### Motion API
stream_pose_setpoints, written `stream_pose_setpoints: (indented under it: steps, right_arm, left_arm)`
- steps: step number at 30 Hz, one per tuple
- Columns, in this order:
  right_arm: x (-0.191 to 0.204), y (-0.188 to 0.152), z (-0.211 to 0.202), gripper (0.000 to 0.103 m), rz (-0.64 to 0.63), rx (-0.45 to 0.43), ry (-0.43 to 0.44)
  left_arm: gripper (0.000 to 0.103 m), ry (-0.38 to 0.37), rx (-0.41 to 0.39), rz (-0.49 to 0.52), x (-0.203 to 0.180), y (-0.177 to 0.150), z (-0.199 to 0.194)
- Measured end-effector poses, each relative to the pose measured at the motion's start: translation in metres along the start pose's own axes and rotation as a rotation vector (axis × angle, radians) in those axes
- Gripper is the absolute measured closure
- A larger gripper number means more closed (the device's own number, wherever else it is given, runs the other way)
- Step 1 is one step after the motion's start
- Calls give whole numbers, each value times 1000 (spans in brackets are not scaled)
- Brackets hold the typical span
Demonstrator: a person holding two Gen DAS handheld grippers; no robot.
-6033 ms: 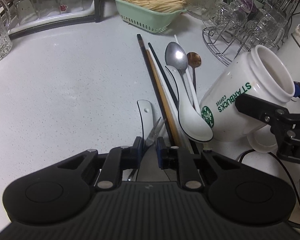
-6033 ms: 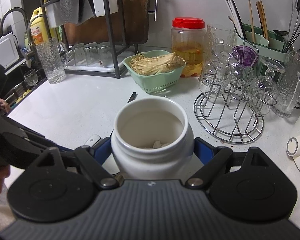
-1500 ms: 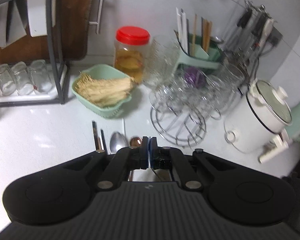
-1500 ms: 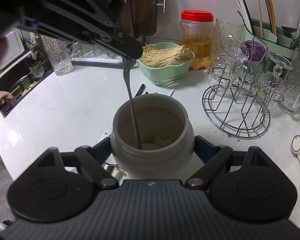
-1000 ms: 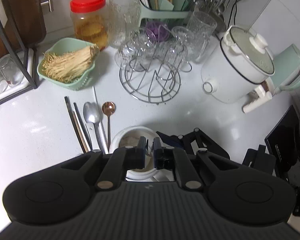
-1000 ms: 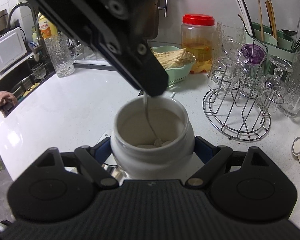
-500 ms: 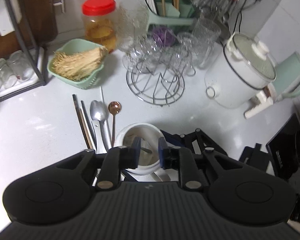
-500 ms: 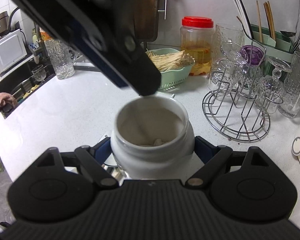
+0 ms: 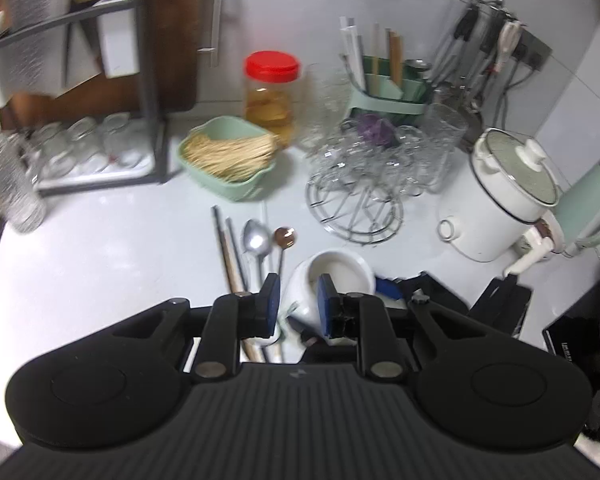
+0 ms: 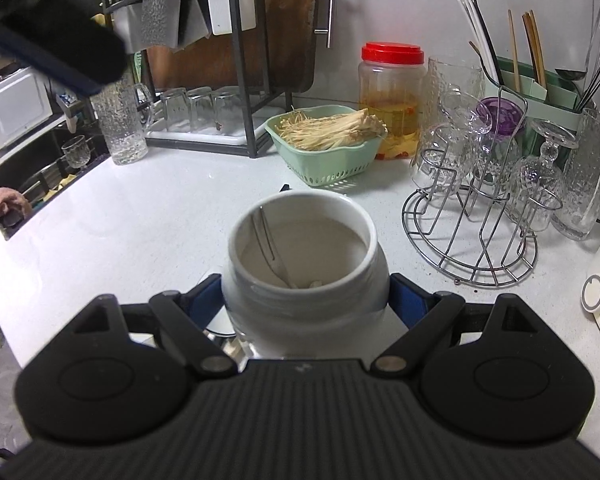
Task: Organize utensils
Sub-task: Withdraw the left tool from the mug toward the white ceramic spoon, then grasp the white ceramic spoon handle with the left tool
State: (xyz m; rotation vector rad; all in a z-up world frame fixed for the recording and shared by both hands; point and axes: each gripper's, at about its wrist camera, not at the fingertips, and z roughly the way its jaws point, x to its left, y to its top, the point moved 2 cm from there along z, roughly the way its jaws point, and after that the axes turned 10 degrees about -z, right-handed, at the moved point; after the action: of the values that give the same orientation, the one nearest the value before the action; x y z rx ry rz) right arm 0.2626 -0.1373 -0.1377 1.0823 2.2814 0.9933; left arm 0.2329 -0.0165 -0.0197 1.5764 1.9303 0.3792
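White and crowded, the desk [image 9: 100,256] in our left wrist view carries chopsticks [image 9: 229,252], a steel spoon [image 9: 256,240] and a copper spoon [image 9: 283,240] lying toward its middle, beside the white jar [image 9: 336,276], and our left gripper [image 9: 296,300] hovers above with jaws parted and empty. From the right wrist view, our right gripper [image 10: 306,300] clamps the jar [image 10: 304,280], which holds one metal utensil [image 10: 270,248]; we judge one drop done, and next we must lower the left gripper onto a spoon handle.

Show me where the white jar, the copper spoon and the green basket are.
white jar [image 10: 304,312]: right wrist view, front wall.
copper spoon [image 9: 285,237]: left wrist view, bowl.
green basket [image 10: 324,164]: right wrist view, front wall.
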Motion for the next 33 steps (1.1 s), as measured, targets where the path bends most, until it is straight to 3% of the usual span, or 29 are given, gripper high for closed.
stream_pose_setpoints:
  steps: [5,11,16,20,26,33]
  right_arm:
    - [3,1,0,13,16,-1,-21]
    - [5,0,-2,13,51,9,-49]
    - [6,-1,-5,13,58,28,-58]
    - [7,1,-5,13,85,52,-83]
    - [10,4,-4,13,116,85,-119]
    - [13,6,-3,13,151,107,-163]
  left_arm:
    - [79,36,-17,-60,24,-15,-9]
    - [68,39,-12,-96,46,-37,-9]
    - [68,40,34,-90,63,-57,11]
    - [68,-3,120,-103,86,-71,36]
    - [68,-68,169,-136,123,-82,63]
    - [68,-142,186,-153,143,-70,95]
